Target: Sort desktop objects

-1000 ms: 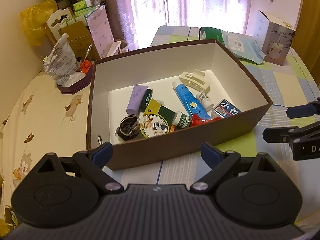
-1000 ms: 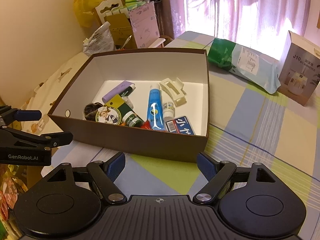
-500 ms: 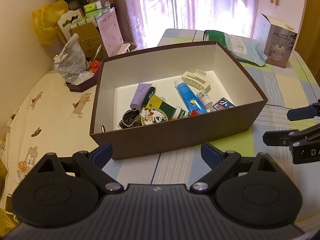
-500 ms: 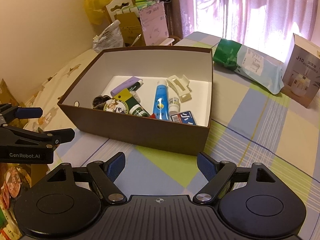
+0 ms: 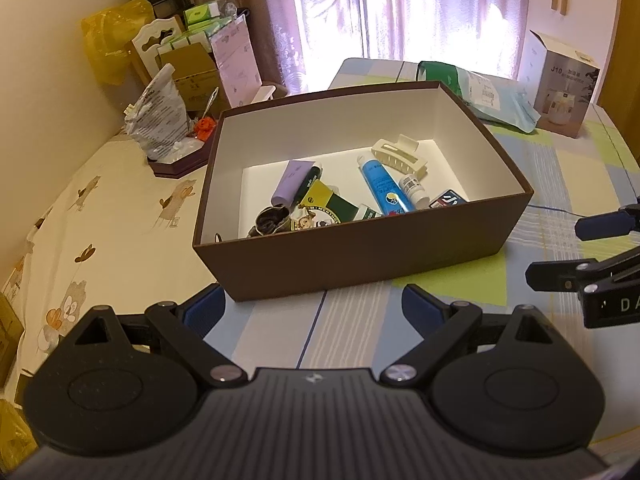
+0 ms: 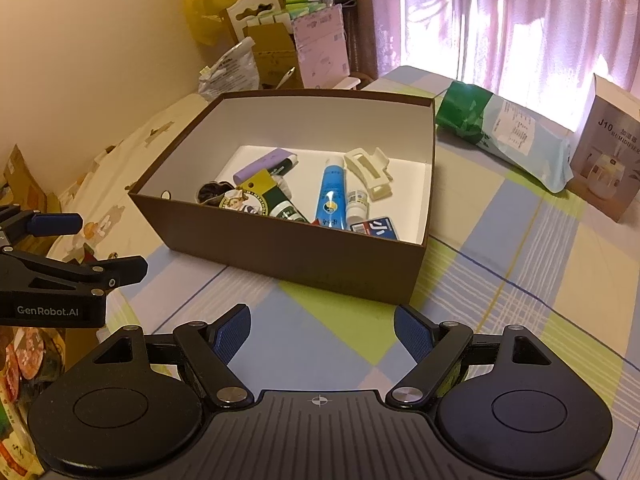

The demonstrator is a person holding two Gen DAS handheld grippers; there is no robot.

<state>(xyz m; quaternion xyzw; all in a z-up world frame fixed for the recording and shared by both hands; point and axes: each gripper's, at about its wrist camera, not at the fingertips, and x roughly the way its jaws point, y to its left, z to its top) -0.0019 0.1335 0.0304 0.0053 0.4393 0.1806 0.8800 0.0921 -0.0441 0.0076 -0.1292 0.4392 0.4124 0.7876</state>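
Right wrist view: spread fingers (image 6: 414,338) empty, brown box (image 6: 296,252) just beyond.

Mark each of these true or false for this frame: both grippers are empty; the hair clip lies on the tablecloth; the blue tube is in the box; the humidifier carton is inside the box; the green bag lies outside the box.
1. Both grippers are empty. True: the left gripper and right gripper stand open with nothing between the fingers.
2. The hair clip lies on the tablecloth. False: it is in the box.
3. The blue tube is in the box. True.
4. The humidifier carton is inside the box. False: it stands on the table, apart from the box.
5. The green bag lies outside the box. True.
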